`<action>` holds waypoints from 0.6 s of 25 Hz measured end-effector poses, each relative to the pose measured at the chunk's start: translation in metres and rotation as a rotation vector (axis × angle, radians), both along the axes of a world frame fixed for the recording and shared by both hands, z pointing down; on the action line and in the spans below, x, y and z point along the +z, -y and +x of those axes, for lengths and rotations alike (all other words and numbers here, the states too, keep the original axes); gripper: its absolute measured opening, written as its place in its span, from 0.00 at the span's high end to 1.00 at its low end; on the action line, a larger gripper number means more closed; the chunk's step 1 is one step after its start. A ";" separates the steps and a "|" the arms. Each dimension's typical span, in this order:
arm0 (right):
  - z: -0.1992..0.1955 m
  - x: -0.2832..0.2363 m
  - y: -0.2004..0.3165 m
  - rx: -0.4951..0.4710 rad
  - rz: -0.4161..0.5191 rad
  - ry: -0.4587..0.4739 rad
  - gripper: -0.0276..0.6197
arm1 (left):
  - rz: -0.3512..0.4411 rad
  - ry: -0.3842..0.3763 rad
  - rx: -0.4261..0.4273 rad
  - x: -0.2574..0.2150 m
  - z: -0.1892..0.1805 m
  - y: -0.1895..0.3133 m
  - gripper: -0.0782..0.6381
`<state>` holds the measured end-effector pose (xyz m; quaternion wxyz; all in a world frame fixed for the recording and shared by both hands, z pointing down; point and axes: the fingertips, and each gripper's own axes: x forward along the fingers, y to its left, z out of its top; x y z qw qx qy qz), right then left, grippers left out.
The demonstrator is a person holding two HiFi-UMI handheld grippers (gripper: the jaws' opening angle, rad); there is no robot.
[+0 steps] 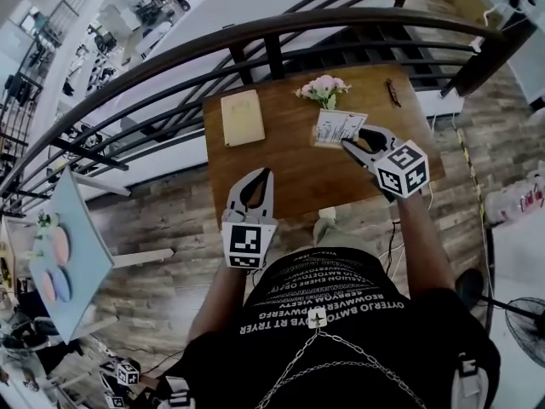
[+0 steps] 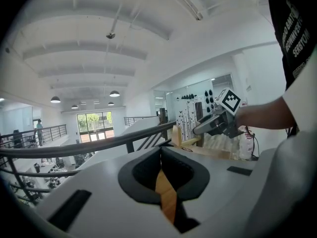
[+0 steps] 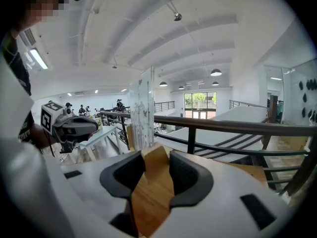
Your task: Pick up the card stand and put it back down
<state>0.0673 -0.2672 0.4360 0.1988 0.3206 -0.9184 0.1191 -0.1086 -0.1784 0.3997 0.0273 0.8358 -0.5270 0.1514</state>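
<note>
Right fingers: I am seeing them pinching the wooden foot of the card stand [image 3: 143,108], one pad pressing on each side, so they are sitting fairly wide apart.
Card stand: it is riding in that pinch with its clear printed panel rising upright just ahead of the fingertips. It is hanging over the right half of the table [image 1: 289,173], toward the back edge, and the left gripper view is showing it off the wood.
Right gripper [image 1: 347,146]: it is reaching in from the front right corner and pointing toward the back left.
Left fingers: they are lying pressed together at the tips, with only the tabletop showing through the gap behind them.
Left gripper [image 2: 161,150]: it is hovering over the front edge, left of centre, well apart from the stand.
Flowers [image 1: 324,88]: they are sitting at the back edge, just behind the stand.
Pad [image 1: 243,118]: a cream pad is lying flat near the back left corner.
Railing [image 1: 255,45]: dark rails are curving past just beyond the back edge.
</note>
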 end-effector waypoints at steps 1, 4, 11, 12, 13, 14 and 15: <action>0.000 -0.001 -0.001 0.001 0.001 0.000 0.69 | -0.001 -0.001 0.002 0.000 0.000 -0.001 0.85; -0.001 -0.001 -0.003 0.006 0.002 -0.007 0.69 | -0.007 -0.004 0.008 0.003 -0.001 -0.003 0.85; 0.004 0.000 0.003 0.022 0.007 -0.010 0.69 | -0.019 -0.009 0.013 0.009 0.000 0.005 0.85; 0.004 0.001 0.005 0.023 0.007 -0.012 0.69 | -0.022 -0.012 0.013 0.010 0.001 0.007 0.85; 0.005 0.003 0.006 0.023 0.004 -0.015 0.69 | -0.027 -0.015 0.013 0.013 0.002 0.009 0.85; 0.007 0.006 0.007 0.023 -0.001 -0.020 0.69 | -0.034 -0.020 0.014 0.016 0.004 0.010 0.85; 0.008 0.009 0.007 0.023 -0.006 -0.025 0.69 | -0.041 -0.022 0.014 0.019 0.005 0.012 0.85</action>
